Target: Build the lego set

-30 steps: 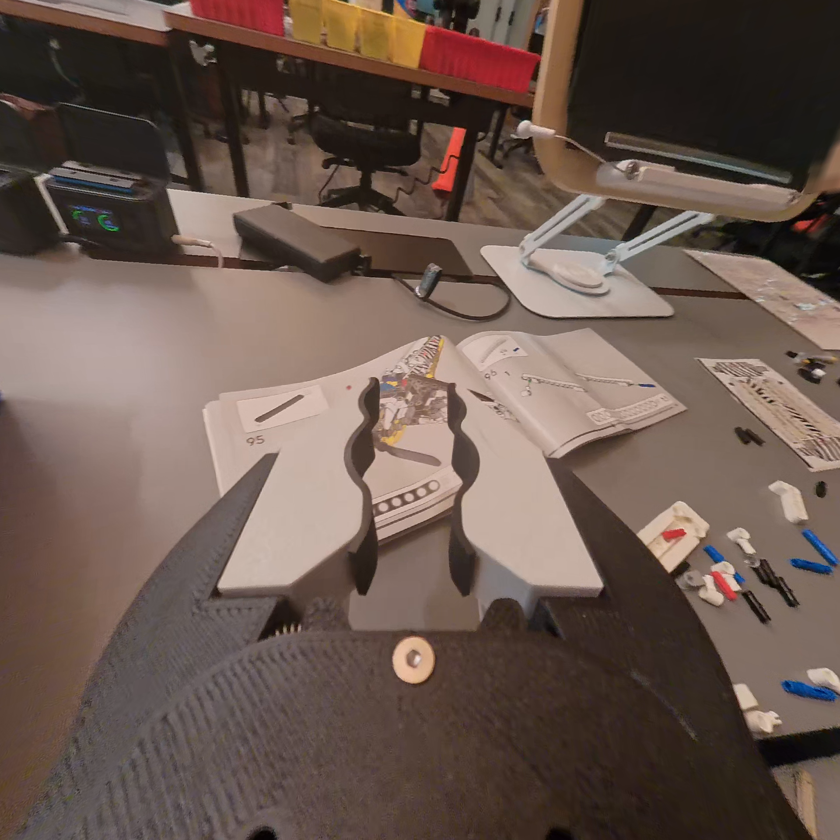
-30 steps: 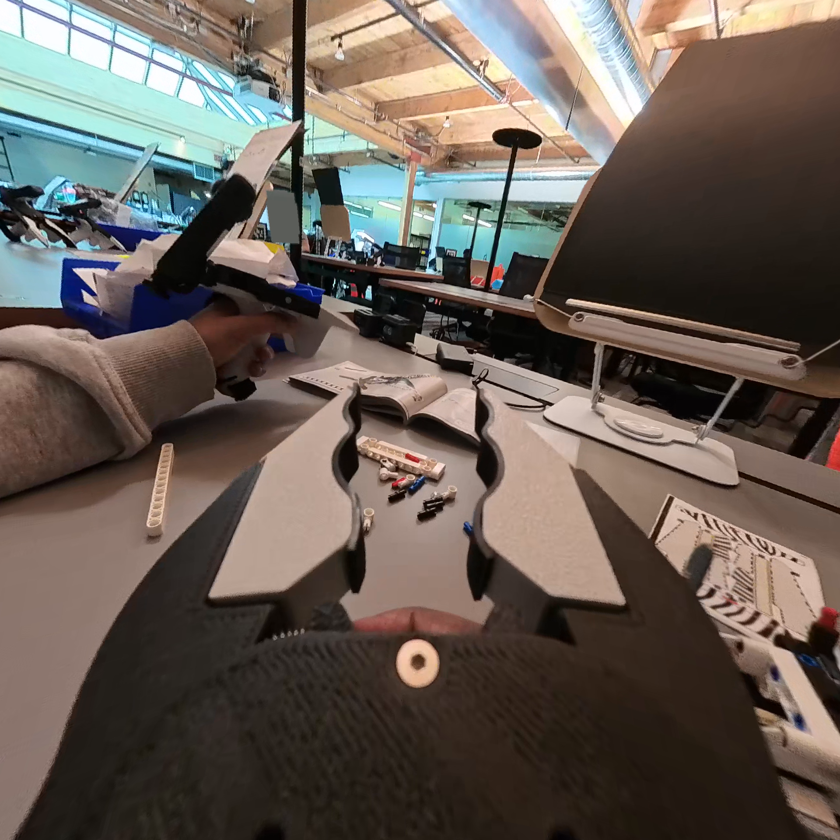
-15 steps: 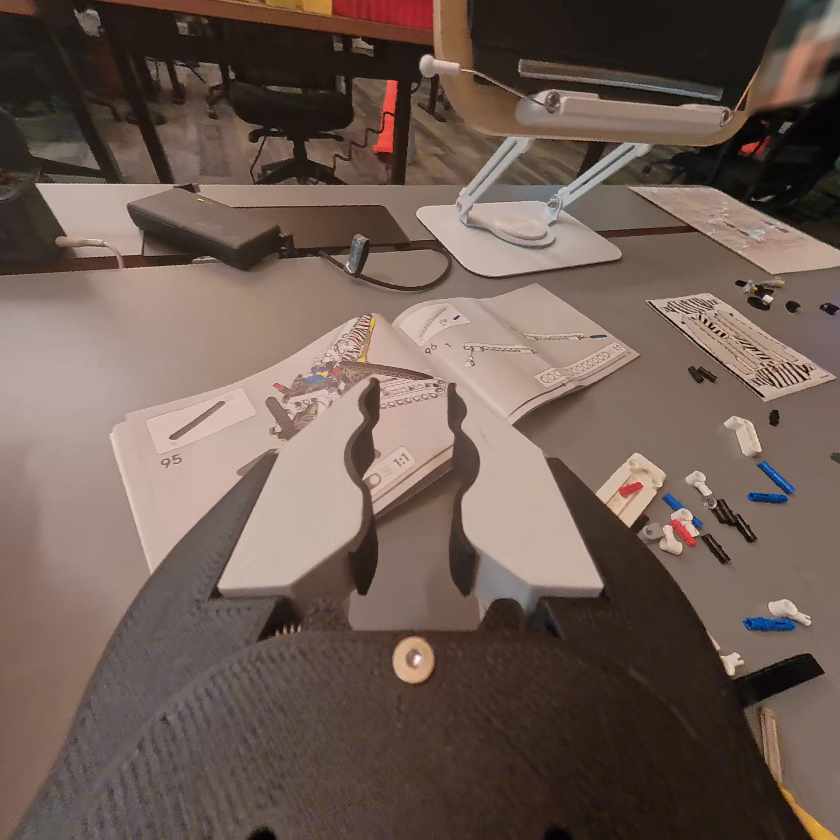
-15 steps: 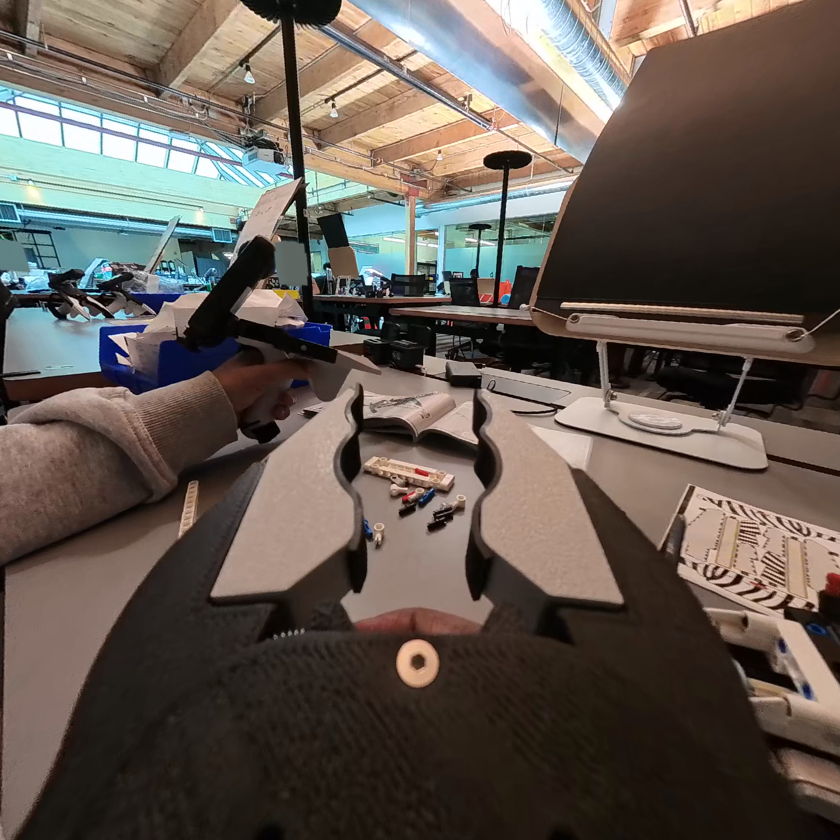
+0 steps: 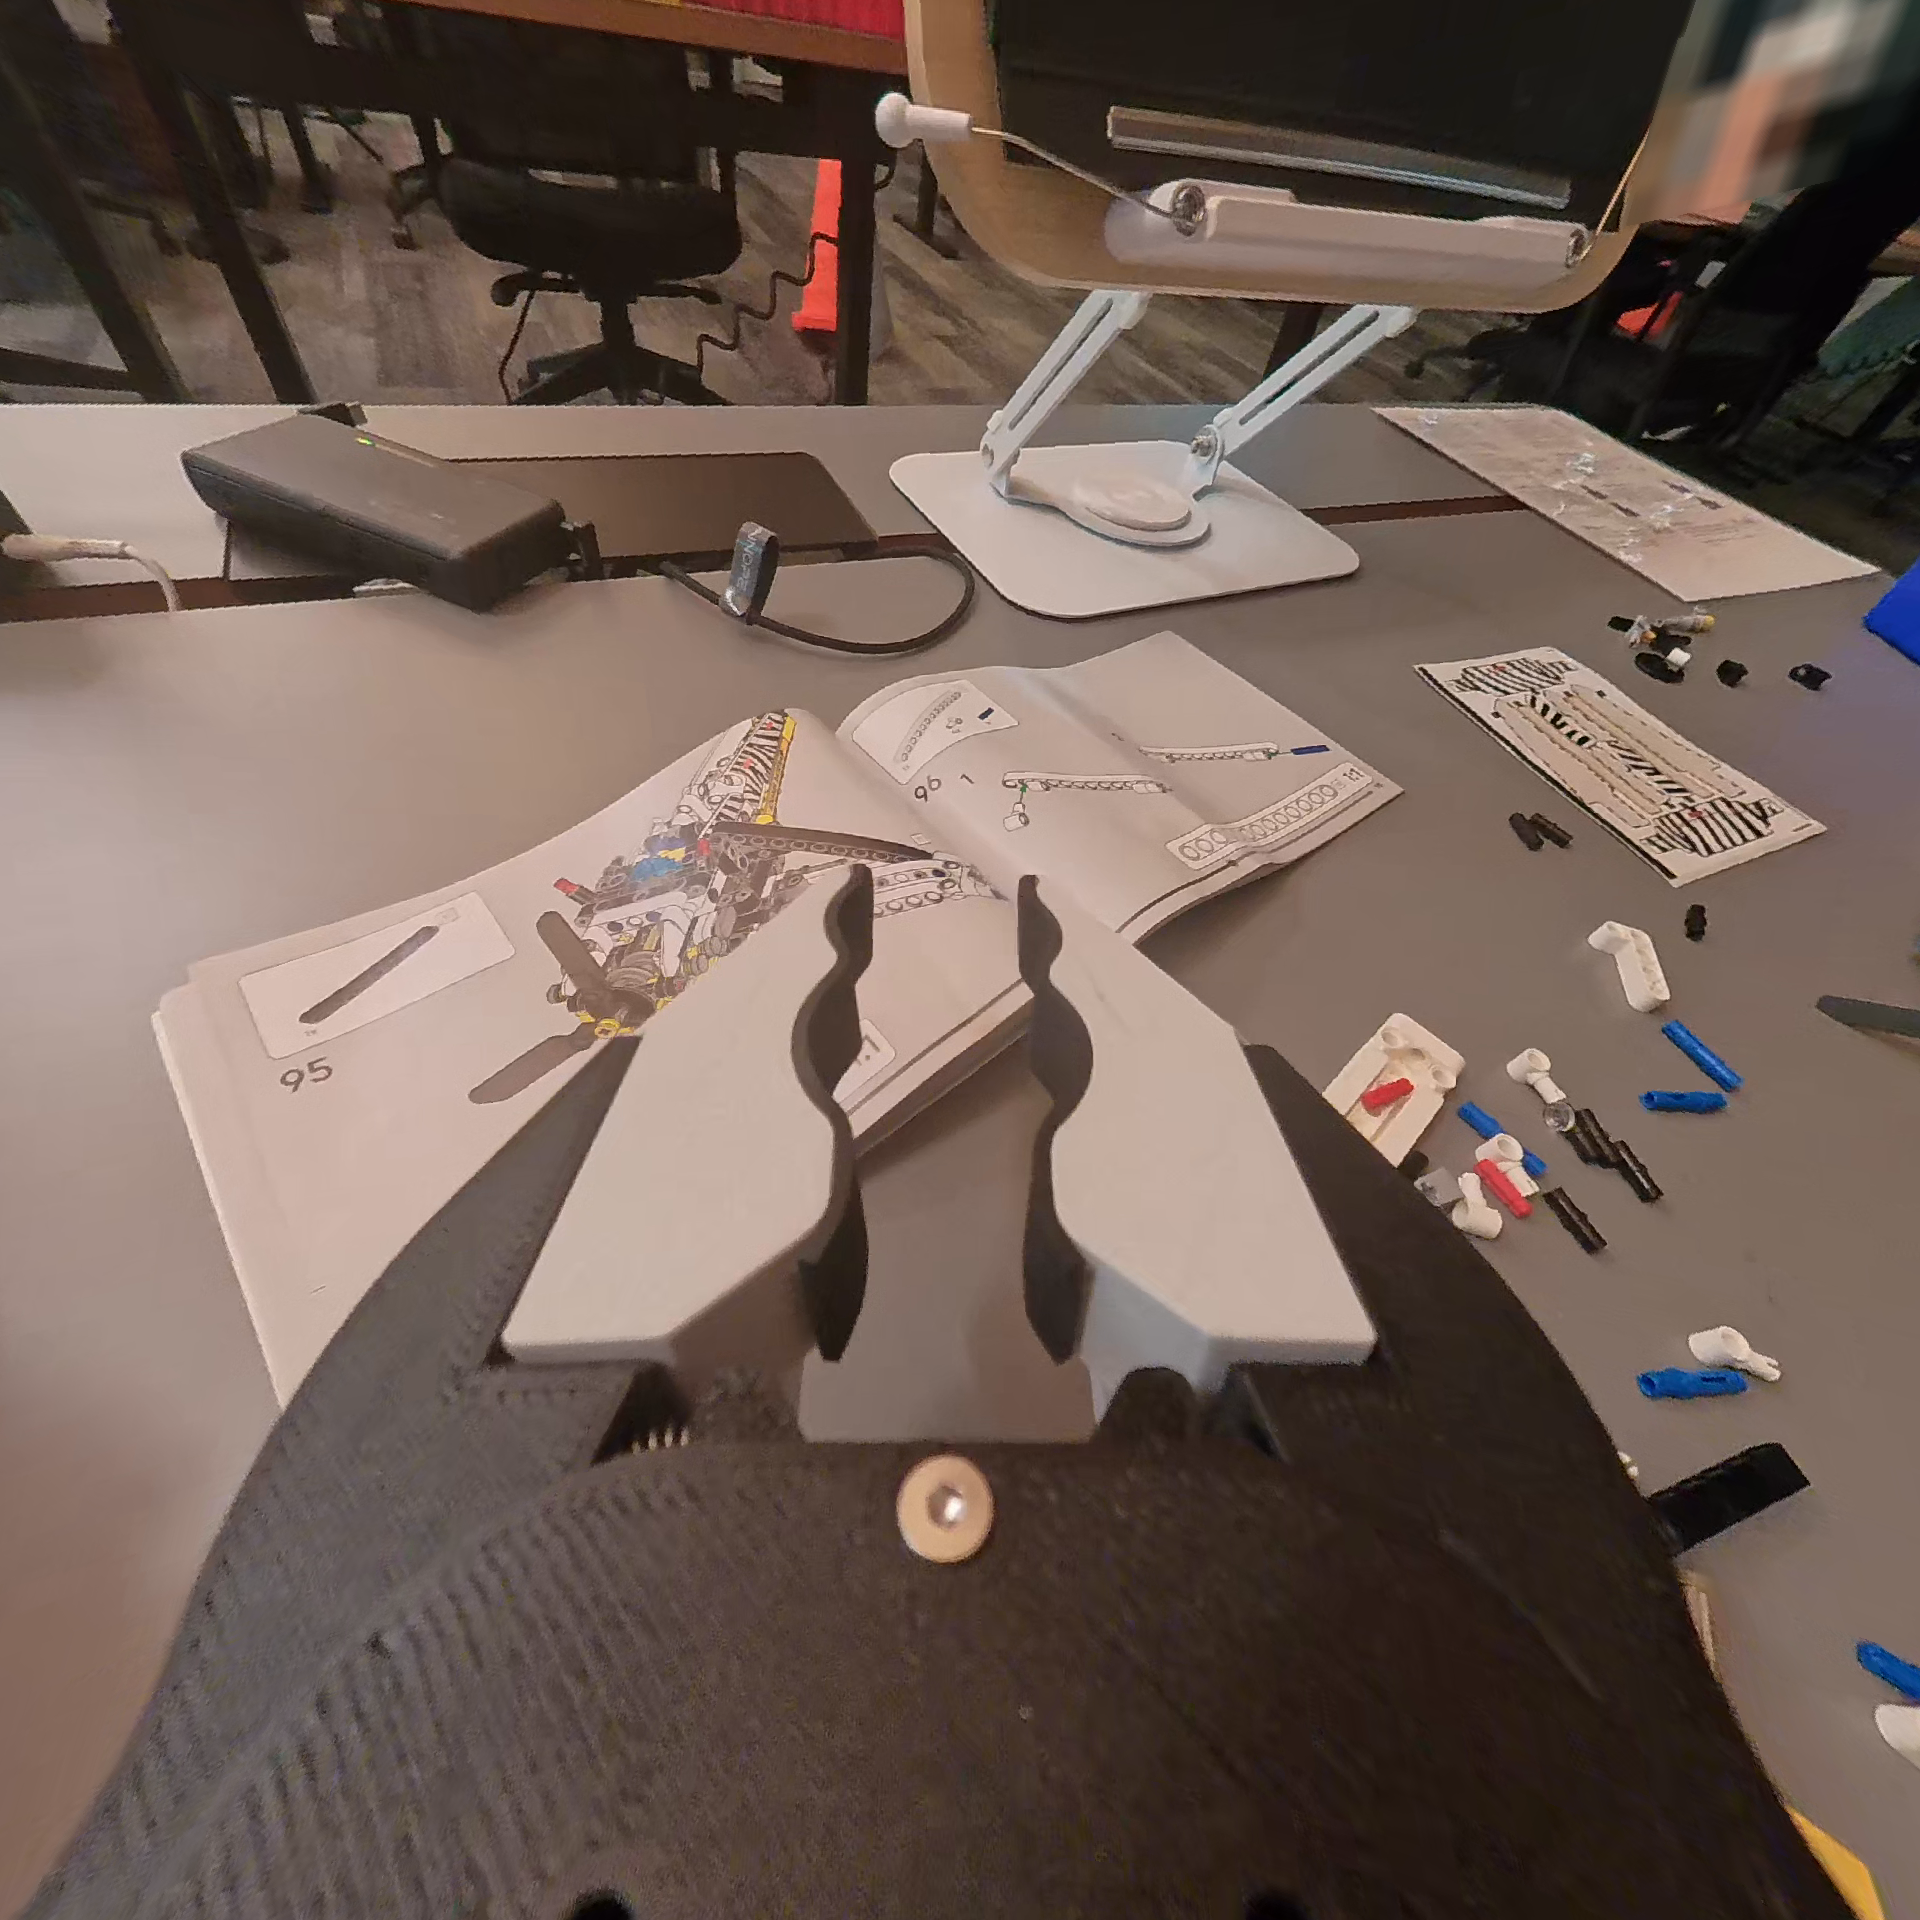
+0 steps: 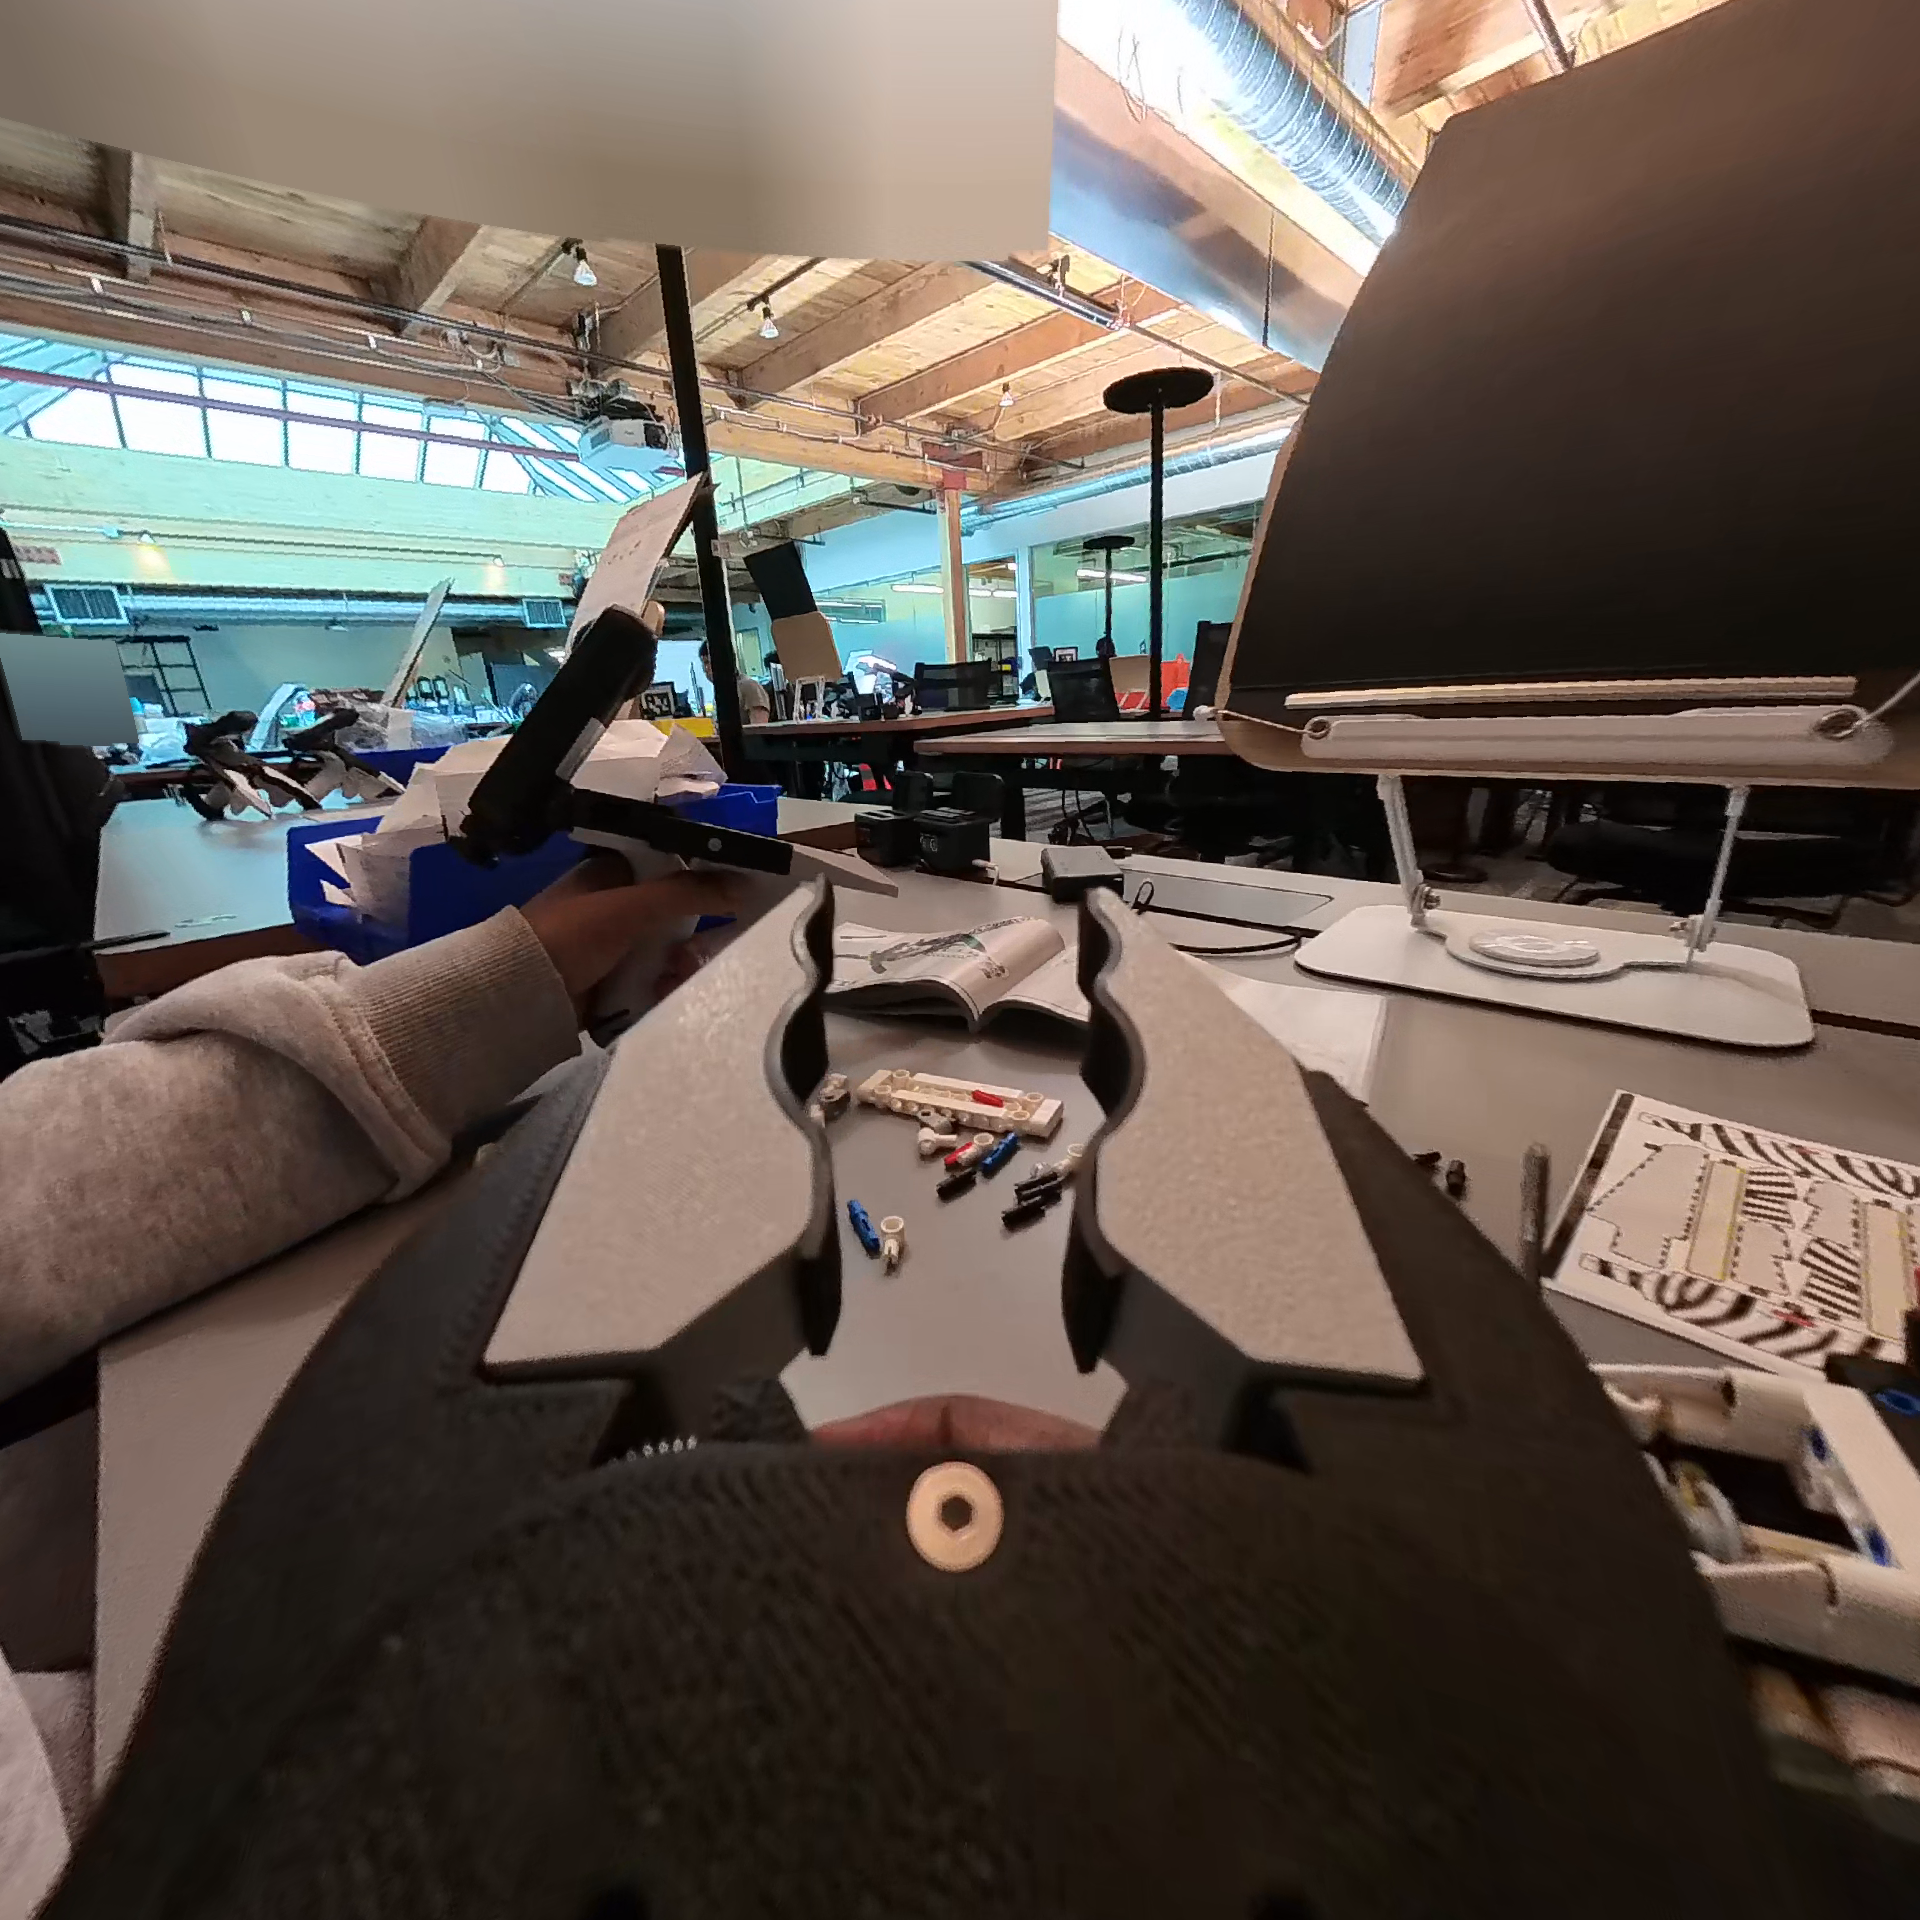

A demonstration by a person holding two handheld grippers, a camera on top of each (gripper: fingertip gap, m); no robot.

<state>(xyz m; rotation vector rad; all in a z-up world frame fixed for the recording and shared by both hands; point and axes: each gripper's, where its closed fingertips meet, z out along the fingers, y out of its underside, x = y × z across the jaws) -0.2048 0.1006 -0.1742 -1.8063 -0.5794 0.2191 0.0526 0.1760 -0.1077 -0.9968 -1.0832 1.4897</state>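
Note:
My left gripper is open and empty, held above the open instruction booklet on the grey table. Small loose lego pieces in white, blue, red and black lie to its right, beside a white flat piece. My right gripper is open and empty, pointing over the same loose pieces and the white flat piece. The left gripper also shows in the right wrist view, held in a hand with a grey sleeve. A partly built white model lies at the right edge.
A striped sticker sheet lies on the right, also in the right wrist view. A white stand holding a dark board is at the back. A black power brick with cable lies back left. A blue bin stands far left. The grippers' ends are close to 30 cm from one another. My left tips are roughly 12 cm from the white flat piece.
My left gripper has drawn back and tilted, so the booklet shows further up and more to the left. My right gripper has moved closer to the loose pieces. Both jaws stayed open.

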